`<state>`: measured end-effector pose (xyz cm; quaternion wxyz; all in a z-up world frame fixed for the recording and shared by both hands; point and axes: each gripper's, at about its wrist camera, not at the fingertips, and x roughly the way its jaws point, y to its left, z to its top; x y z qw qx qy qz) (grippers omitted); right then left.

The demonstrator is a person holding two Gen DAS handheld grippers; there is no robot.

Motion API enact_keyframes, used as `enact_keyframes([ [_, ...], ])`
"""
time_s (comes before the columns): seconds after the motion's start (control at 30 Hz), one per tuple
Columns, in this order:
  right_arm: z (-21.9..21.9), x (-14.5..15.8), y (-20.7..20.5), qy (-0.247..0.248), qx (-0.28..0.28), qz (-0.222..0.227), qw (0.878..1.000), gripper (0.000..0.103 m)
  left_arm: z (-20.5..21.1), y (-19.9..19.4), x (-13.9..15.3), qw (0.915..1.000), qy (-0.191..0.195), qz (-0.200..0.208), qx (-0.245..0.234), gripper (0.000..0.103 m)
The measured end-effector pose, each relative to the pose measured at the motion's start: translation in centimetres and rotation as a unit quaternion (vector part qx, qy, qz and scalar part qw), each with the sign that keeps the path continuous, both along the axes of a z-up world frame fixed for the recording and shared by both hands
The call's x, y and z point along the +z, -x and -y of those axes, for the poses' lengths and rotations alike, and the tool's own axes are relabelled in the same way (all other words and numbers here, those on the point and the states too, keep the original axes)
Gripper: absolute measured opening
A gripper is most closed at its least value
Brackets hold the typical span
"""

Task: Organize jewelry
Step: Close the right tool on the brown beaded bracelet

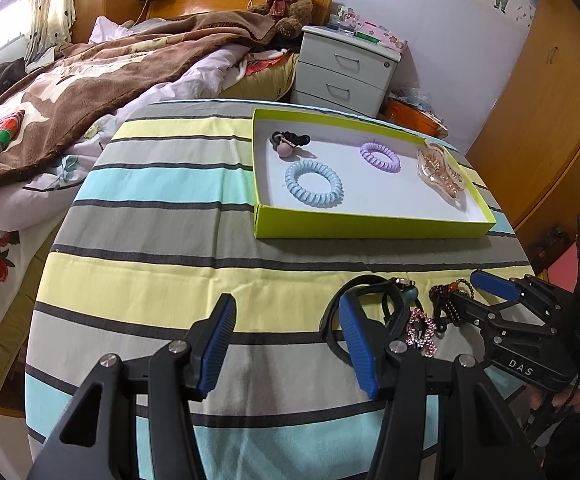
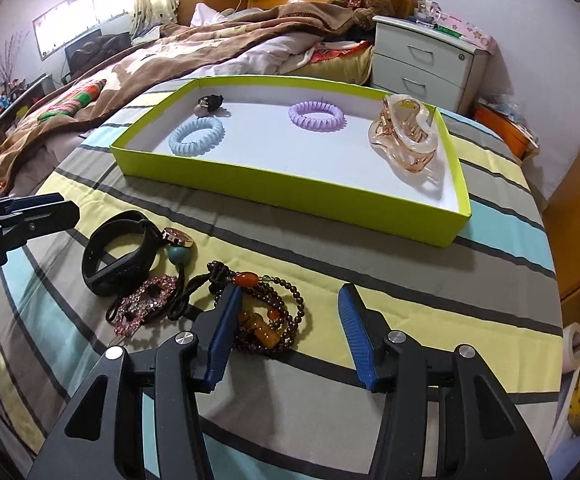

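A lime-green tray [image 1: 370,229] [image 2: 290,185] on the striped table holds a blue spiral hair tie [image 2: 197,136], a purple one [image 2: 317,117], a black tie with a pink ball [image 2: 209,104] and an amber claw clip [image 2: 408,140]. Loose in front lie a black wristband [image 2: 118,264], a pink rhinestone clip [image 2: 146,300], a teal-ball tie [image 2: 179,254] and a brown bead bracelet [image 2: 274,320]. My right gripper [image 2: 290,296] is open, its left finger over the bracelet, pads not pressing. My left gripper [image 1: 288,308] is open and empty, its right finger beside the wristband [image 1: 398,312].
A bed with a brown blanket [image 1: 90,92] borders the table on the left. A white nightstand [image 1: 346,72] stands behind the tray, a wooden wardrobe [image 1: 550,120] to the right. The table's rounded edge runs near the bottom left. A person's hand holds the right gripper.
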<state>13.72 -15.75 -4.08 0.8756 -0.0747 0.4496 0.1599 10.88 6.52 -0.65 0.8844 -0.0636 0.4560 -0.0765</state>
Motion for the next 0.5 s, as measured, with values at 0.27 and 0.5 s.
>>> enact_keyframes([
  [0.27, -0.6, 0.1, 0.9, 0.007, 0.014, 0.013, 1.0, 0.02, -0.2, 0.1, -0.4, 0.9999, 0.01, -0.009, 0.001, 0.056],
  [0.5, 0.0, 0.1, 1.5, -0.004, 0.0, 0.019, 1.0, 0.011, -0.3, 0.2, -0.5, 0.9998, 0.013, -0.013, 0.003, 0.056],
])
